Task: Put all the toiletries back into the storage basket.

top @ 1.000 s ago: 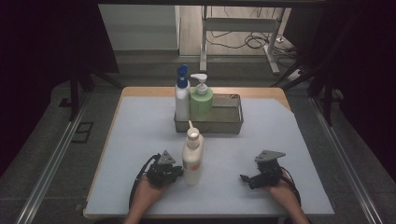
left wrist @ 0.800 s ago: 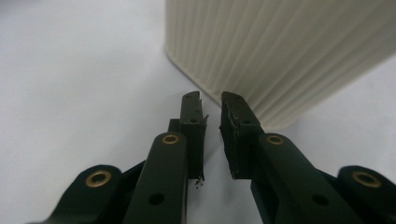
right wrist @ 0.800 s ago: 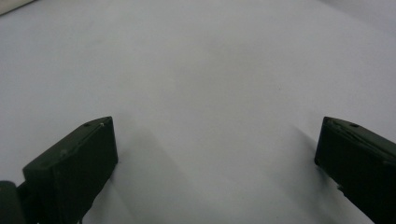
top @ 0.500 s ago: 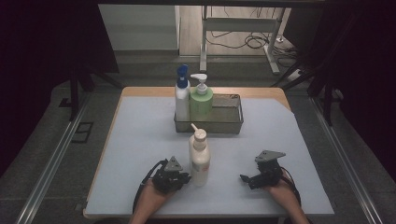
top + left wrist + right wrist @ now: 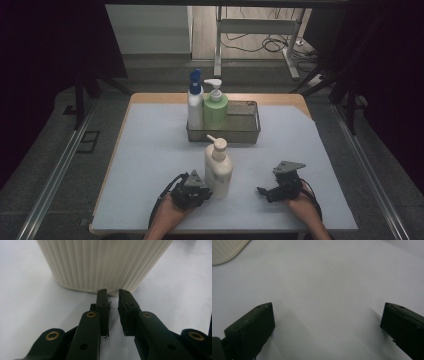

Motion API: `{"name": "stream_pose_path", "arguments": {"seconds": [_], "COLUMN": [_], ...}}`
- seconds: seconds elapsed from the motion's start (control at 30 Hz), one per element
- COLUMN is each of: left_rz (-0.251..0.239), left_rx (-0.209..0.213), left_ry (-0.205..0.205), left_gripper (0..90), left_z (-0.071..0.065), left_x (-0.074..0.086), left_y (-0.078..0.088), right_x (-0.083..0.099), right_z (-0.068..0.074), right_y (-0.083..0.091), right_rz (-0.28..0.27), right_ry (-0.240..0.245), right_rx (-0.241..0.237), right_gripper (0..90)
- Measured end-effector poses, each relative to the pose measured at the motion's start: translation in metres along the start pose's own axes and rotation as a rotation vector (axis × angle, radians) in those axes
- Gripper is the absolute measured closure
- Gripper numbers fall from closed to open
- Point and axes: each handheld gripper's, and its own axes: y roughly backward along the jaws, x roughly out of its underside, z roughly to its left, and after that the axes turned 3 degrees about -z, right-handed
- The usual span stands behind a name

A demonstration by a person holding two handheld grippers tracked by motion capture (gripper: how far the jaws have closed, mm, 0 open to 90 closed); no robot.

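Worktop (image 5: pixel 150 150) under a pale mat. Wire basket (image 5: pixel 245 131) at the back holds a blue-capped bottle (image 5: pixel 194 102) and a green pump bottle (image 5: pixel 215 107). Cream ribbed pump bottle (image 5: pixel 218 167) stands upright, mid-front, apart from the basket. My left tongs (image 5: pixel 113 293) are clenched on nothing, tips against its base. I'd push low and slow so it slides, not tips. Right tongs (image 5: pixel 327 315) released, resting well to the side.
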Motion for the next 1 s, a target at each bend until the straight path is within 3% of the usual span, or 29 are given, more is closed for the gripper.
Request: {"name": "stream_pose_path", "arguments": {"seconds": [0.2, 0.43, 0.73, 1.0], "left_rz": [-0.009, -0.011, -0.006, -0.022], "left_rx": [0.011, -0.002, -0.071, -0.141], "left_ry": [-0.01, 0.001, 0.008, 0.045], "left_gripper": [78.4, 70.9, 52.7, 37.9], "left_z": [-0.003, 0.001, 0.009, 0.013], "left_x": [-0.004, 0.001, 0.018, 0.031], "left_y": [-0.007, 0.002, 0.026, 0.04], "right_x": [0.0, 0.0, -0.001, -0.001], "right_z": [0.0, 0.0, 0.0, 0.001], "right_y": [0.0, 0.0, 0.0, 0.0], "right_rz": [0.0, 0.001, 0.007, 0.008], "right_ry": [0.0, 0.0, -0.002, -0.008], "right_rx": [0.0, 0.001, -0.001, 0.005], "right_gripper": [0.0, 0.0, 0.0, 0.0]}}
